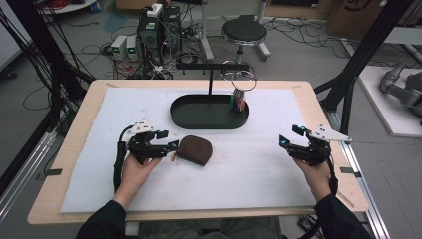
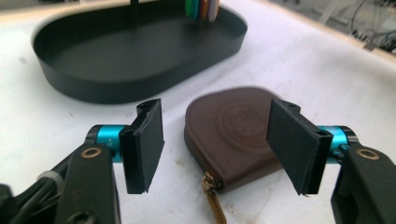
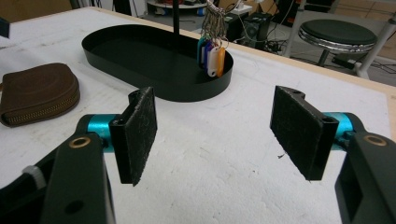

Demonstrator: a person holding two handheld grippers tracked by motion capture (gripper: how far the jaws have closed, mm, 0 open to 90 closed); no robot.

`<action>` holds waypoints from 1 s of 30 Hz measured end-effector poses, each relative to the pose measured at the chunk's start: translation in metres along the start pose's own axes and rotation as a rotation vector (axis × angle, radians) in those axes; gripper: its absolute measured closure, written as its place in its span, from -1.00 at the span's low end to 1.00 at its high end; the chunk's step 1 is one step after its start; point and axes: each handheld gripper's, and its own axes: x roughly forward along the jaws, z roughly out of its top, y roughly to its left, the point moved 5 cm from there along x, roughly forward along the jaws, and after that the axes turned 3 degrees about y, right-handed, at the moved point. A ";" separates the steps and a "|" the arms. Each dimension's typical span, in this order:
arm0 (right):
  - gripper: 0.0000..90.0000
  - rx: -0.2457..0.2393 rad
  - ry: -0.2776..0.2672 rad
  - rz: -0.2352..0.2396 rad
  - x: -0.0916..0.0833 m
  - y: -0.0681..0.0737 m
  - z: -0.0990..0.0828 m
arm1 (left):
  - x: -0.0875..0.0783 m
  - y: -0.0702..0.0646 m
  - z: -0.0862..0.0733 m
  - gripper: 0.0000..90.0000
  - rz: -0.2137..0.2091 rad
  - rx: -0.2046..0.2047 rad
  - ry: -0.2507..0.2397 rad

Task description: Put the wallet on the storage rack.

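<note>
Left gripper (image 2: 215, 144) — astride brown pouch (image 2: 233, 135)

Pouch (image 1: 195, 150) on mat (image 1: 249, 174), before tray (image 1: 209, 112); key tags (image 1: 239, 103) in tray's right end.

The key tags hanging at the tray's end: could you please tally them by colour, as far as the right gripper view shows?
Key tags, hanging over the black tray:
Teal: 1
Blue: 1
White: 1
Orange: 1
Total: 4 in sight; any others behind them cannot be told.
</note>
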 end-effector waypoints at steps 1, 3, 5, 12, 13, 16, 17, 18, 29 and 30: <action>-0.28 -0.001 0.002 -0.001 0.000 0.000 0.000 | 0.004 0.001 -0.002 -0.17 -0.004 -0.008 0.017; -0.28 -0.006 0.009 -0.003 0.001 0.001 0.000 | 0.011 0.002 -0.006 -0.06 -0.009 -0.017 0.057; -0.27 -0.026 0.014 -0.009 0.002 0.001 -0.001 | 0.016 0.005 -0.009 0.01 -0.006 -0.030 0.092; -0.25 -0.042 0.021 -0.007 0.004 0.004 -0.001 | 0.028 0.008 -0.016 0.10 -0.035 -0.094 0.141; -0.25 -0.042 0.022 -0.004 0.004 0.004 -0.001 | 0.029 0.009 -0.018 0.10 -0.034 -0.097 0.159; -0.25 -0.050 0.022 -0.004 0.004 0.005 -0.001 | 0.030 0.010 -0.019 0.10 -0.052 -0.140 0.161; -0.25 -0.054 0.022 -0.005 0.004 0.005 -0.001 | 0.030 0.010 -0.020 0.10 -0.056 -0.146 0.165; -0.25 -0.060 0.023 -0.005 0.004 0.006 -0.001 | 0.031 0.010 -0.020 0.11 -0.058 -0.153 0.165; -0.22 -0.099 0.037 0.000 0.008 0.011 0.000 | 0.029 0.002 -0.022 0.56 -0.074 -0.144 0.144; -0.21 -0.100 0.037 -0.001 0.009 0.011 0.000 | 0.029 0.002 -0.022 0.59 -0.072 -0.138 0.141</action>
